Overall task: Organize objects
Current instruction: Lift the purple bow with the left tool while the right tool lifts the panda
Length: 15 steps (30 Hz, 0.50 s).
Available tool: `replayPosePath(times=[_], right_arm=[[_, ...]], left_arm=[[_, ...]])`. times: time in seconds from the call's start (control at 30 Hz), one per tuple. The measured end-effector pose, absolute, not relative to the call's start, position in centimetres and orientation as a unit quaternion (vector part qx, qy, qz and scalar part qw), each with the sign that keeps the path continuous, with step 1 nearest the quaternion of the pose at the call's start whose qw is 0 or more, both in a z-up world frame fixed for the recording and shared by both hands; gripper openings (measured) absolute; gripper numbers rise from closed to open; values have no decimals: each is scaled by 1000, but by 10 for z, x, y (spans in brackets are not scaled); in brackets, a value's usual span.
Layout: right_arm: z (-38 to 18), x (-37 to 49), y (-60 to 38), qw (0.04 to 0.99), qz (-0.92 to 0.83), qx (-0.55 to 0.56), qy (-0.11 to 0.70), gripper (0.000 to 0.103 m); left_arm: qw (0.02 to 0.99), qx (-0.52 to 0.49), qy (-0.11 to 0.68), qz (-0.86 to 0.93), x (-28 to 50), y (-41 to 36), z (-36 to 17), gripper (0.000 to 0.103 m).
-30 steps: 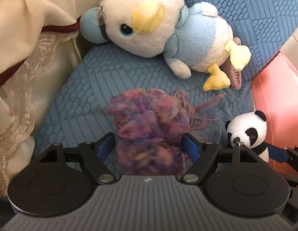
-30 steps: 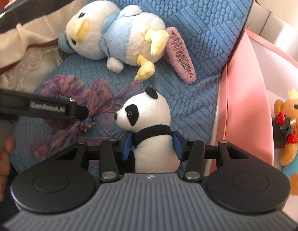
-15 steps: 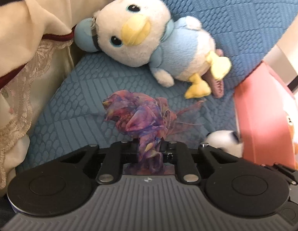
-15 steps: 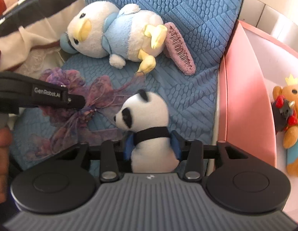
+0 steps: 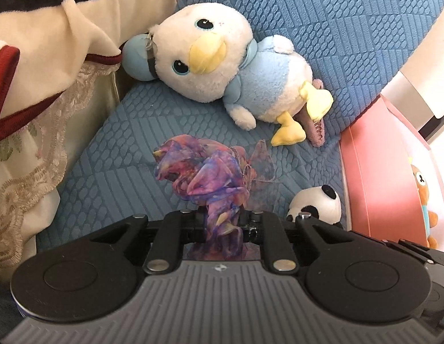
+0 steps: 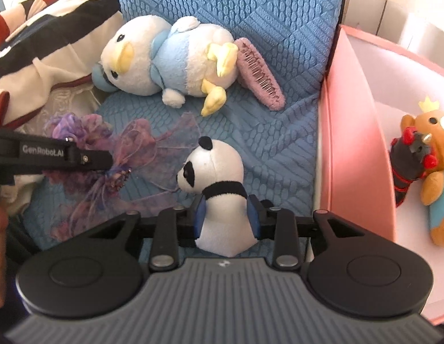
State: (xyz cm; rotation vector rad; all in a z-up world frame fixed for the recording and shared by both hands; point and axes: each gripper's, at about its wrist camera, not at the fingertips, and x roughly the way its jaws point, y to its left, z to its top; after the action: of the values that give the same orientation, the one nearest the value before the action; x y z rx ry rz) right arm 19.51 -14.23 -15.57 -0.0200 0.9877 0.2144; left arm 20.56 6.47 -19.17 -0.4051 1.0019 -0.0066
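A purple and pink gauzy cloth [image 5: 204, 172] is bunched up between the fingers of my left gripper [image 5: 223, 220], which is shut on it and holds it just above the blue seat cushion [image 5: 113, 172]. From the right wrist view, the left gripper [image 6: 107, 162] comes in from the left, pinching the cloth [image 6: 136, 143]. My right gripper [image 6: 226, 215] has a small panda plush [image 6: 213, 166] between its blue pads, which press into the plush's body as the jaws are closing. The panda [image 5: 316, 203] also shows at the right in the left wrist view.
A white and blue bird plush [image 6: 164, 60] lies at the back of the cushion beside a pink comb [image 6: 259, 71]. A pink bin [image 6: 353, 143] stands on the right with a bear plush [image 6: 434, 166] inside. A striped blanket [image 5: 50, 43] hangs at the left.
My left gripper shut on the cloth and lifted it off the cushion. The right gripper's pads squeezed tighter on the panda, which now leans to the left.
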Motion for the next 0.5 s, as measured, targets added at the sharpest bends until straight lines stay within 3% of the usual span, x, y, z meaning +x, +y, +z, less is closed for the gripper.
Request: replayPosePath(times=[0.1, 0.5], right_arm=[[-164, 205, -143, 867, 105, -9, 487, 45], [-172, 209, -143, 860, 106, 10, 499, 43]], left_arm=[[856, -193, 479, -4, 208, 64, -193, 18], [856, -190, 482, -13, 193, 58, -187, 18]])
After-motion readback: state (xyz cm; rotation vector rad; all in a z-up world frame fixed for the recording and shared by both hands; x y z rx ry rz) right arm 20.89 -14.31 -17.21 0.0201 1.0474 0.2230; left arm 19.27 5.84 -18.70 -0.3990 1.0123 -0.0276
